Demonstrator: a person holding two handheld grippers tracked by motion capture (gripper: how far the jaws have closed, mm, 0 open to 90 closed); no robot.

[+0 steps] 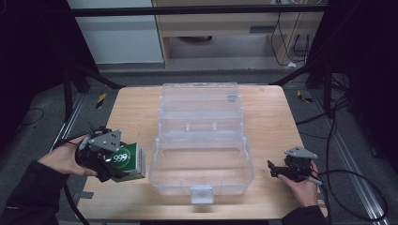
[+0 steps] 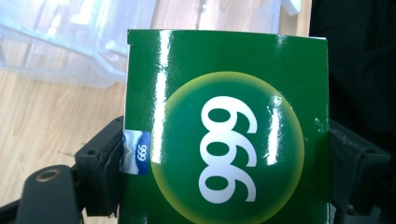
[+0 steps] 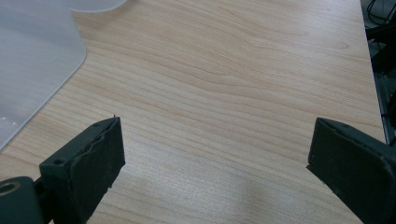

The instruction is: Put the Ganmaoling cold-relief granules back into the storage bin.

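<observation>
A green box printed "999" (image 1: 126, 161) sits between the jaws of my left gripper (image 1: 123, 165) at the table's front left, just left of the clear plastic case (image 1: 202, 180). In the left gripper view the green box (image 2: 229, 130) spans the gap and both black jaws press its sides. The clear case stands in the middle of the table with its lid swung back. My right gripper (image 1: 274, 169) rests near the front right, open, its jaws (image 3: 212, 163) wide apart over bare wood with nothing between them; a corner of the case (image 3: 32, 60) lies to its left.
The wooden table (image 1: 274, 122) has bare surface on both sides of the case. Black frame legs, cables and a grey floor surround the table. A white cabinet and a wooden desk stand behind it.
</observation>
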